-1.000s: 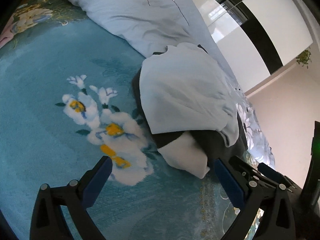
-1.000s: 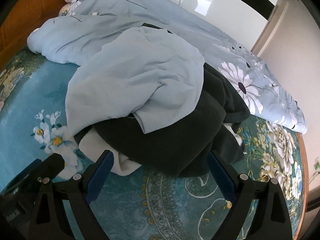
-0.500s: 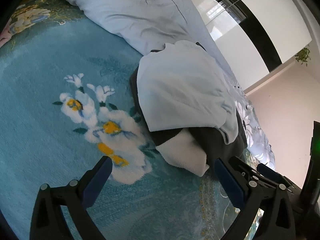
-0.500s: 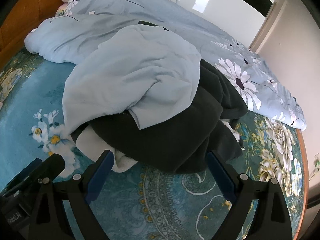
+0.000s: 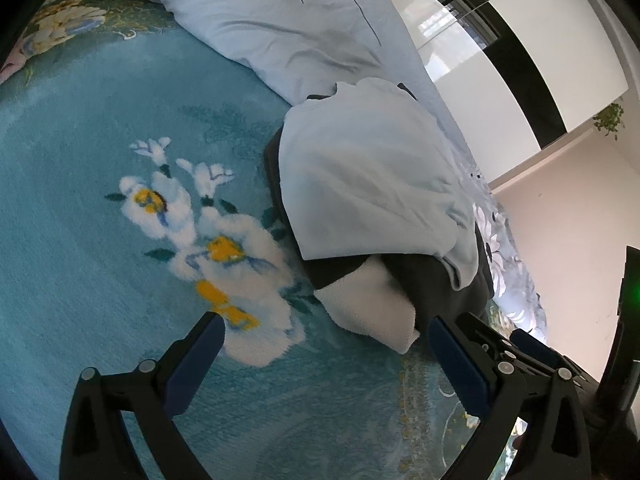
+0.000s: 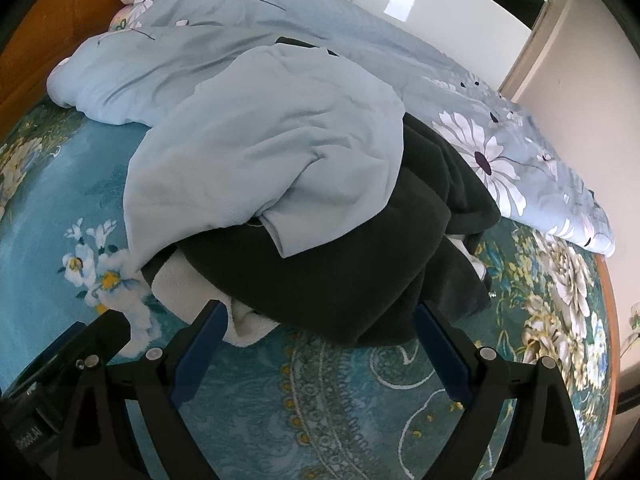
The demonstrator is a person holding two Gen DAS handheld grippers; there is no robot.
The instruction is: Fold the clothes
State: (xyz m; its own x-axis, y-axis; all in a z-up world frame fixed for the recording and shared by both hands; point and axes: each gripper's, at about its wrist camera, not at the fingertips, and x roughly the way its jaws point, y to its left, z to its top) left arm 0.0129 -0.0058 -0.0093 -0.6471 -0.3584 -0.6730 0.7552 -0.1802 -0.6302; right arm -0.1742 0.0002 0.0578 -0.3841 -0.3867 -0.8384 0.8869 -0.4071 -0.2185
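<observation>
Left gripper point(image 5: 326, 334): we hold it spread wide, empty, above the teal floral blanket point(image 5: 80, 240).
Right gripper point(image 6: 320, 320): ours too, jaws wide, nothing between them.
Clothes pile: pale blue garment point(image 6: 272, 140) on top of a dark garment point(image 6: 340, 272), a white fleece piece point(image 6: 180, 284) beneath, at 12 o'clock just beyond the right fingertips.
Duvet point(image 6: 180, 40): behind the pile, toward 11 o'clock.

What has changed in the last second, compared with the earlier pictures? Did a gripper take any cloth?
Very little changed. Both cameras drifted slightly, so the clothes pile sits a little differently in view. The left gripper and right gripper stayed open, holding nothing. The light blue garment still lies on the dark garment, with the white garment beneath.
</observation>
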